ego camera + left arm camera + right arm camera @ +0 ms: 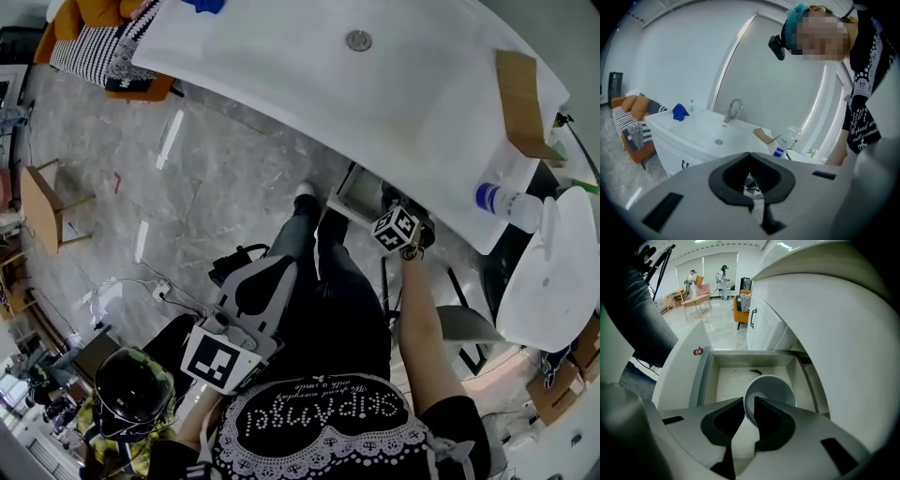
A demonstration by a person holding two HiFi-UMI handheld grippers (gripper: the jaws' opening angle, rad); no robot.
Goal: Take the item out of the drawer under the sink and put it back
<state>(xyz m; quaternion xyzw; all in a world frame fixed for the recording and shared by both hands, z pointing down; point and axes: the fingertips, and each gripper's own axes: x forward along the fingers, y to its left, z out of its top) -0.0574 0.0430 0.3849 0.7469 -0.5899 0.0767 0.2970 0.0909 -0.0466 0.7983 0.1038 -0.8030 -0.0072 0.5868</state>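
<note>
The right gripper (pixel 748 401) pinches only a thin slice of the bowl (pixel 771 387) at its rim, one jaw inside the wall and one outside. The glossy white wall looks slick, so the round bowl could pivot or slip and knock the drawer (pixel 700 380) side. Just beyond the tips, the bowl hangs over the drawer's smooth, pale, boxy tray, open beneath the curved white sink cabinet (pixel 825 324). Farther in lies a small dark scrap (pixel 755 371). The left gripper (pixel 750 154) is pressed together and empty.
</note>
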